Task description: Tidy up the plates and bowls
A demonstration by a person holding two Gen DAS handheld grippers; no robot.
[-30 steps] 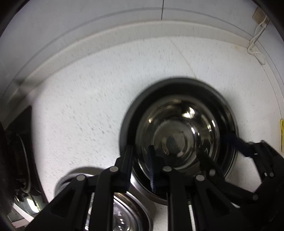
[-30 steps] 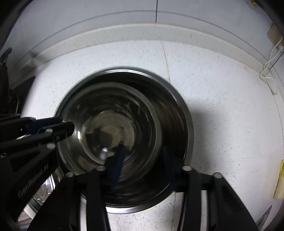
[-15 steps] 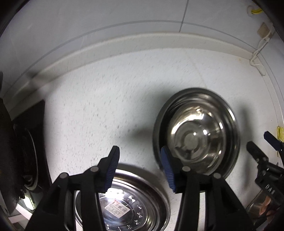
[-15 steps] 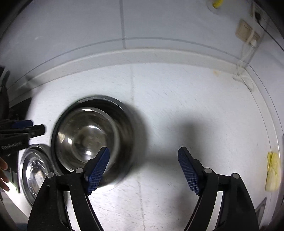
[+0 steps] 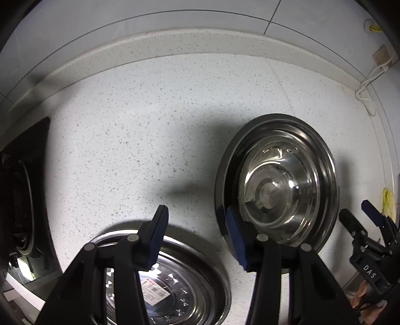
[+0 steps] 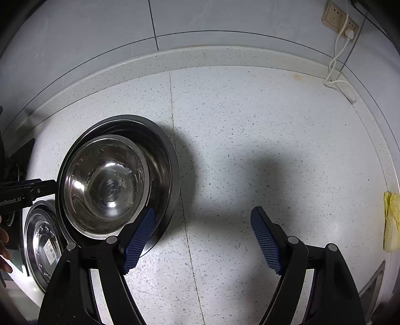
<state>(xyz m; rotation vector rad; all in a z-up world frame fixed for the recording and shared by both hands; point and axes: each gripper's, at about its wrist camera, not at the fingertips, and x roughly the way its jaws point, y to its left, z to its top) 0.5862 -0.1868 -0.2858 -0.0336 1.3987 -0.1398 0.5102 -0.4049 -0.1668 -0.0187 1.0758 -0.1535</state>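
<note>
Two steel bowls are nested on the speckled white countertop (image 6: pixel 250 130): one smaller bowl (image 6: pixel 105 187) sits inside one larger bowl (image 6: pixel 160 150), and the pair rests free of both claws. One flat steel plate (image 5: pixel 190 287) with a paper label (image 5: pixel 152 290) on its face lies just beside the bowls, nearer the black stovetop (image 5: pixel 22 180) at the counter's end. The left gripper (image 5: pixel 197 237) hangs released over bare counter between plate and bowls, its two blue-padded fingers apart with nothing between them; the jaws opened within the last second. The right gripper (image 6: pixel 202 240) is likewise released, its two pads spread wide over empty counter just beside the larger bowl's rim, having also opened. One wall socket (image 6: pixel 337 17) with one white cable (image 6: pixel 337 67) plugged in sits on the tiled wall behind, and one yellow cloth (image 6: pixel 391 220) lies at the counter's far edge
</note>
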